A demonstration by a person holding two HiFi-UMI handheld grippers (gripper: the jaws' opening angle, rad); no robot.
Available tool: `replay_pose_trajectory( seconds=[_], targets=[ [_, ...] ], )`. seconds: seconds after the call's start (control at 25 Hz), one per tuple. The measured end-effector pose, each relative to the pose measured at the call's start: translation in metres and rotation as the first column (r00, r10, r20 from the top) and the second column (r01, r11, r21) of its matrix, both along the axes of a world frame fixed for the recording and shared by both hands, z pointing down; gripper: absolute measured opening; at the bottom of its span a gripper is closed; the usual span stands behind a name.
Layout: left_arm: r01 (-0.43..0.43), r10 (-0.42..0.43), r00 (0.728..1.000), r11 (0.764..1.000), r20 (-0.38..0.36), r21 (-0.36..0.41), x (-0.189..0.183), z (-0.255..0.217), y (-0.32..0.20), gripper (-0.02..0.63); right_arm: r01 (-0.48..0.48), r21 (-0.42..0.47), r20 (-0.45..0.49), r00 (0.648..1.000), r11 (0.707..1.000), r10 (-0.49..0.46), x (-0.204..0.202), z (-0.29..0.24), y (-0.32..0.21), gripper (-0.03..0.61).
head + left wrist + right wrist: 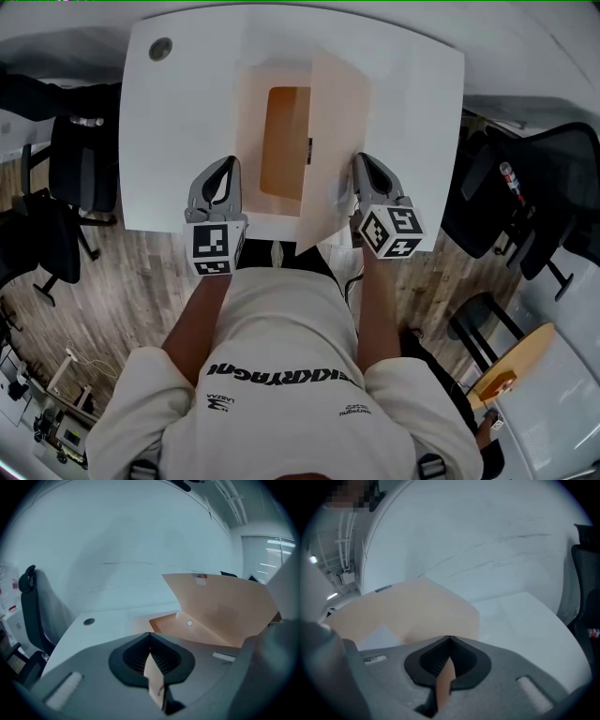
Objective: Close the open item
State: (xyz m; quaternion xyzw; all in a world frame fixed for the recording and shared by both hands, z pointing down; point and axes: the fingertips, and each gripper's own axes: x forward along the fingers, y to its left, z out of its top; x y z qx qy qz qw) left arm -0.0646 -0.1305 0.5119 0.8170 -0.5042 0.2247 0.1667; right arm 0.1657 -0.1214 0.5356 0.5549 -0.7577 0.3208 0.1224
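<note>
So the folder (281, 141) sits in the middle of the table (187, 112), close to the near edge, right in front of the person. It's maybe halfway shut, I'd say. The right flap (337, 122) is up off the table, standing steeply and leaning in over the orange inside, but it isn't down on the left half yet. That's what's left: swing it the rest of the way over to the left and press it flat.

Both grippers are on it. The left gripper (228, 167) has its jaws pinched together on a thin tan edge, which looks like the near edge of the left half, pinning that side down. The right gripper (362, 164) is clamped the same way on the flap's near edge. In each gripper view you can see a sliver of tan card nipped between the jaws.

Orientation: the long axis runs near to far, and the fold looks like it runs that way too, so it opens like a book with the open side facing up and a bit to the left. From the left gripper view the flap (220, 606) rears up on the right with its inner face showing.
</note>
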Motion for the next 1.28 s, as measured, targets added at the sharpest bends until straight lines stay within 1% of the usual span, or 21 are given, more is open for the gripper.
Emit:
replay_pose_trajectory(
  seconds=[0.16,0.28,0.6,0.76,1.28],
  targets=[
    [-0.012,0.012,1.000,0.999,-0.007,-0.049,0.001,0.011,0.001,0.006,0.010,-0.002,-0.011,1.000,1.000,-0.010,-0.002,0.000,0.002,-0.002],
    [-0.018,0.019,1.000,0.996,0.010,-0.083,-0.001,0.020,0.000,0.006,0.012,-0.003,-0.002,1.000,1.000,-0.012,-0.002,0.000,0.002,-0.002],
    [-0.022,0.032,0.996,0.992,0.078,-0.125,-0.017,0.046,-0.004,0.006,0.017,-0.013,-0.012,1.000,1.000,-0.017,-0.009,0.004,0.001,-0.002],
    [-0.013,0.027,0.996,0.988,0.088,-0.156,-0.024,0.060,-0.004,0.006,0.022,-0.017,-0.015,1.000,1.000,-0.022,-0.013,0.005,0.001,-0.002],
    [-0.008,0.027,0.995,0.979,0.092,-0.204,-0.026,0.081,-0.008,0.006,0.032,-0.025,-0.021,0.999,0.999,-0.033,-0.018,0.007,-0.002,-0.002]
  ],
)
